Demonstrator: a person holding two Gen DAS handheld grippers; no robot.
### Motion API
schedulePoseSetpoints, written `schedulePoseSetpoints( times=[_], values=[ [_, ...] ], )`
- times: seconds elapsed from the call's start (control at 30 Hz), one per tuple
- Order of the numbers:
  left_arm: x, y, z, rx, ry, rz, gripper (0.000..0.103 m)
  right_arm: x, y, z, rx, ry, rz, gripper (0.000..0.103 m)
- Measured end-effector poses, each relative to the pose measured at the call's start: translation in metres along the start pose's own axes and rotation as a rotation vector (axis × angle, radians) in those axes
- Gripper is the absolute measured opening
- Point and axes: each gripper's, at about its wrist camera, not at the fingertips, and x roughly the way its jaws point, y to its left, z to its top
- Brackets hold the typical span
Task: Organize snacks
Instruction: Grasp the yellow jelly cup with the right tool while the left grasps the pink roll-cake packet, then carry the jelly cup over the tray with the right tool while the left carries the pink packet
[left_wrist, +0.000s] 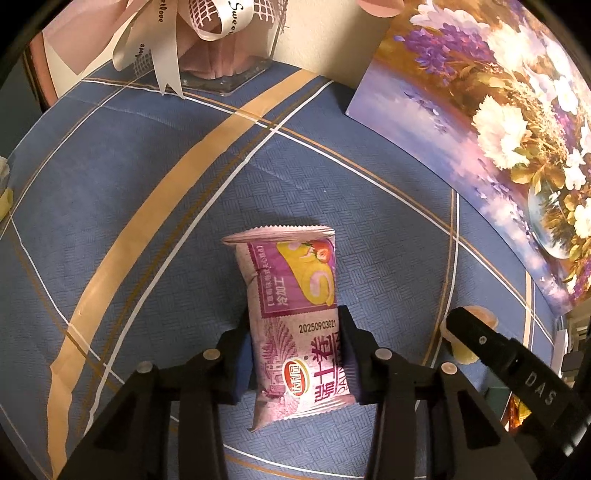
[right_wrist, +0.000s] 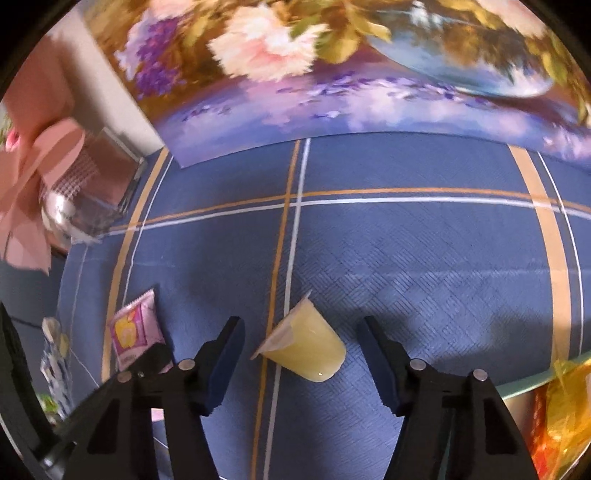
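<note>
A pink and purple cake-roll packet (left_wrist: 291, 273) lies on the blue checked tablecloth (left_wrist: 147, 177). My left gripper (left_wrist: 293, 325) points down over it, and both pads press against the packet's sides near its lower half. A pale yellow jelly cup (right_wrist: 306, 343) lies on its side on the cloth, foil lid to the left. My right gripper (right_wrist: 303, 325) straddles it with a gap on each side, open. The left wrist view shows the same cup (left_wrist: 461, 349) partly behind a right finger (left_wrist: 480, 339). The packet (right_wrist: 135, 328) also shows at the left of the right wrist view.
A flower painting (left_wrist: 480, 129) lies along the far right of the table. A clear gift box with white ribbon (left_wrist: 214, 44) stands at the back. A shiny orange and yellow wrapper (right_wrist: 561, 406) sits near right, and a blue patterned packet (right_wrist: 55, 358) lies at the left edge.
</note>
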Motion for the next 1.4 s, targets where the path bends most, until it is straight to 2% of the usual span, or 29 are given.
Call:
schedulePoseSetpoints(
  times=[0.2,0.5,0.73,0.97,1.17,1.4],
  values=[
    [-0.002,-0.001,-0.002,0.009,-0.009,0.018,0.041,-0.001,-0.003,-0.002,0.076,0.003,-0.007,0.05],
    [-0.006,0.004,-0.002,0.001,-0.013,0.031,0.04,-0.003,0.008,-0.01,0.017,-0.013,-0.069,0.049],
    [-0.014,0.006,-0.004,-0.008,-0.014,0.028,0.04,-0.01,0.011,-0.016,0.005,-0.02,-0.07,0.049],
    [-0.028,0.005,-0.006,-0.012,-0.005,0.014,0.039,-0.034,0.011,-0.027,-0.004,-0.046,-0.062,0.048],
    [-0.063,0.002,-0.009,-0.014,-0.023,-0.003,0.039,-0.059,0.012,-0.042,-0.009,-0.053,-0.06,0.048],
    [-0.108,-0.009,-0.026,0.005,-0.047,-0.036,0.039,-0.108,0.006,-0.069,0.014,-0.093,-0.055,0.048]
  ],
)
